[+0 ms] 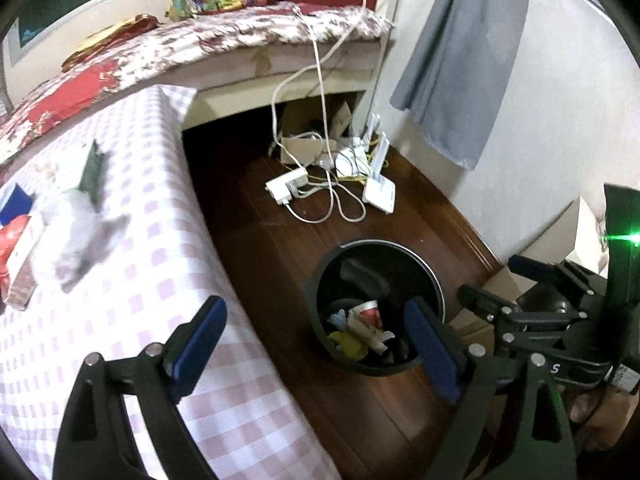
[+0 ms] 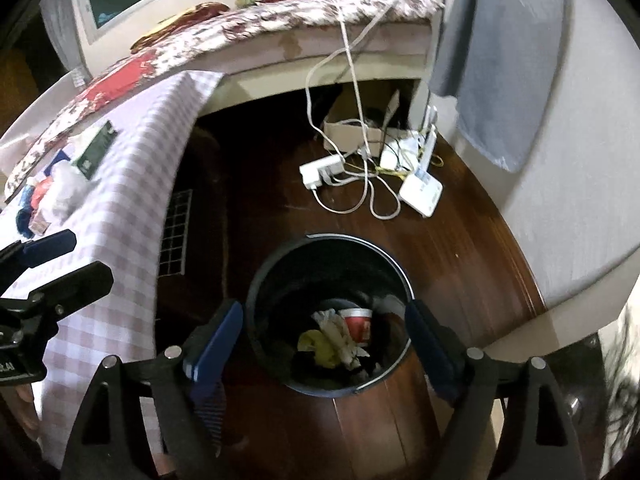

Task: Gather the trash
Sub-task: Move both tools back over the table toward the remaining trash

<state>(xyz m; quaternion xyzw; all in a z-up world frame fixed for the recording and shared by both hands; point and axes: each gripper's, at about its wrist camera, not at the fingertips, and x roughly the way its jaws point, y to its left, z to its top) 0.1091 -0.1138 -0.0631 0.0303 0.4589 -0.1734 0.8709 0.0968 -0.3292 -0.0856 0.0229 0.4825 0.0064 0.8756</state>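
A black bin (image 1: 376,245) (image 2: 332,237) stands on the wooden floor beside the table. Inside lie a red paper cup (image 1: 370,314) (image 2: 358,322), crumpled white paper (image 2: 340,340) and a yellow scrap (image 1: 350,344) (image 2: 316,344). My right gripper (image 2: 324,307) hangs open straight above the bin, holding nothing. My left gripper (image 1: 316,304) is open and empty too, over the table edge and the bin's left side. On the checked tablecloth (image 1: 140,260) (image 2: 120,208) lie a crumpled white wad (image 1: 68,232) (image 2: 66,192), a green packet (image 1: 93,172) (image 2: 98,148) and a red wrapper (image 1: 10,248).
A white power strip (image 1: 286,186) (image 2: 320,170), router (image 1: 380,194) (image 2: 422,194) and tangled cables lie on the floor behind the bin, near a cardboard box (image 2: 352,130). A bed (image 1: 240,36) runs along the back. Grey cloth (image 1: 460,60) hangs by the wall.
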